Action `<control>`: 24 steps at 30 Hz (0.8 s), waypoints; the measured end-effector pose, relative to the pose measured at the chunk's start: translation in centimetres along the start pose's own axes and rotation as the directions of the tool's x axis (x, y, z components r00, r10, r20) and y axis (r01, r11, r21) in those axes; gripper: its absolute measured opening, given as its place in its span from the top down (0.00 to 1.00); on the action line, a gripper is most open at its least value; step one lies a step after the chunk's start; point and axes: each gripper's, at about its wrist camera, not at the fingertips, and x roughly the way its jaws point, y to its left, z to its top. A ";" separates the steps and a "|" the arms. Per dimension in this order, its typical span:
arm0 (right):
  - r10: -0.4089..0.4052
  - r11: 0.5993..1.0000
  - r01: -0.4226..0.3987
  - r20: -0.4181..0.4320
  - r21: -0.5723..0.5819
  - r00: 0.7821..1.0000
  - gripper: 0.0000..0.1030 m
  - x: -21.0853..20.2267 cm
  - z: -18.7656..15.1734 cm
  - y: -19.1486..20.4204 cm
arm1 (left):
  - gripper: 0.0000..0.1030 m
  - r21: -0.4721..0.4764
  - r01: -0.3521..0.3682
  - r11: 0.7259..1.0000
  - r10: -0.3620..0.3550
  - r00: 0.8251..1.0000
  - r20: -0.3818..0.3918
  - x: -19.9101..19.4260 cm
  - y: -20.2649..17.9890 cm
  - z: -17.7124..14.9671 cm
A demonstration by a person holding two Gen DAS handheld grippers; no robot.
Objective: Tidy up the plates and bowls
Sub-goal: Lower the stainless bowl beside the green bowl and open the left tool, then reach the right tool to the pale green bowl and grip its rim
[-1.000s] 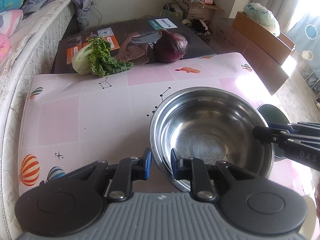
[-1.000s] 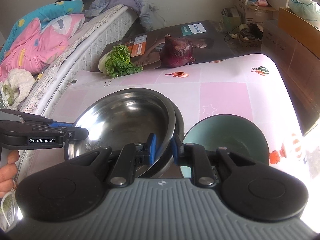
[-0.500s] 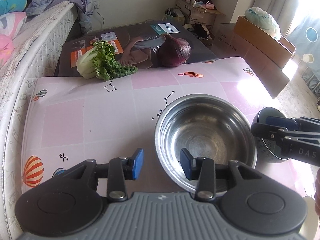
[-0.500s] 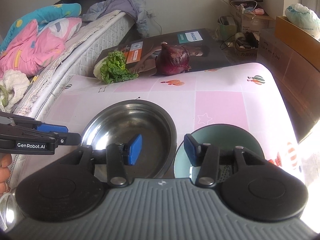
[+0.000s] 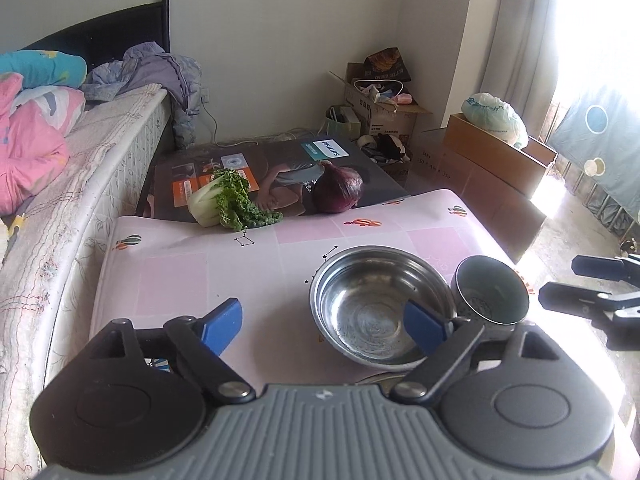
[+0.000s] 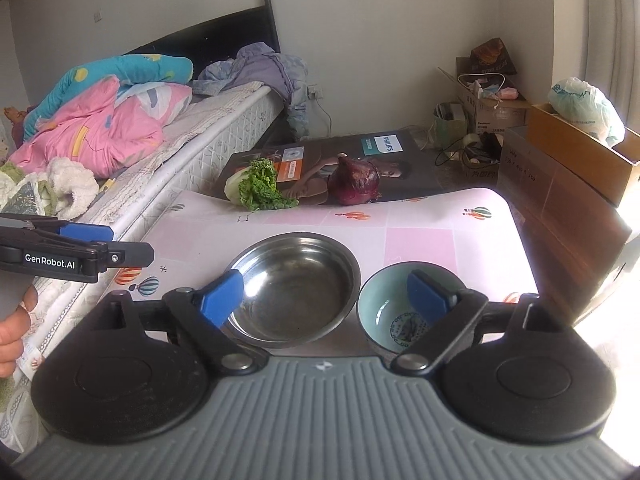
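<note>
- Left wrist view: left gripper (image 5: 323,326) jaws opening wide, gripping nothing; steel bowl (image 5: 382,307) sitting empty near the table's (image 5: 192,276) front edge, teal bowl (image 5: 491,295) just beside it.
- Right wrist view: right gripper (image 6: 325,296) jaws opening wide, holding nothing; steel bowl (image 6: 298,276) and teal bowl (image 6: 386,310) sitting side by side, both empty.

— How did the left gripper (image 5: 322,326) stand?
— Tilted downward, its jaws opening wide with nothing pressed between the blue pads.
— And the right gripper (image 6: 325,296)?
— The same, empty and opening. Fingers of a hand (image 6: 14,330) showed behind the left one.
</note>
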 end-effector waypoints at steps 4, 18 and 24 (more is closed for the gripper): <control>-0.039 0.998 0.041 0.034 -0.056 0.999 0.01 -3.8 -1.4 1.7 | 0.11 0.036 0.009 0.999 -0.010 1.000 0.018 -2.2 -0.7 -1.3; -0.192 0.970 0.195 0.036 -0.143 0.981 0.01 -10.5 -6.1 5.7 | 0.11 0.007 0.060 0.998 -0.060 0.998 0.037 -6.6 -1.0 -6.3; -0.239 0.961 0.242 0.031 -0.137 0.970 0.01 -11.5 -7.1 6.3 | 0.11 -0.011 0.057 0.998 -0.056 0.998 0.033 -7.2 -0.8 -7.2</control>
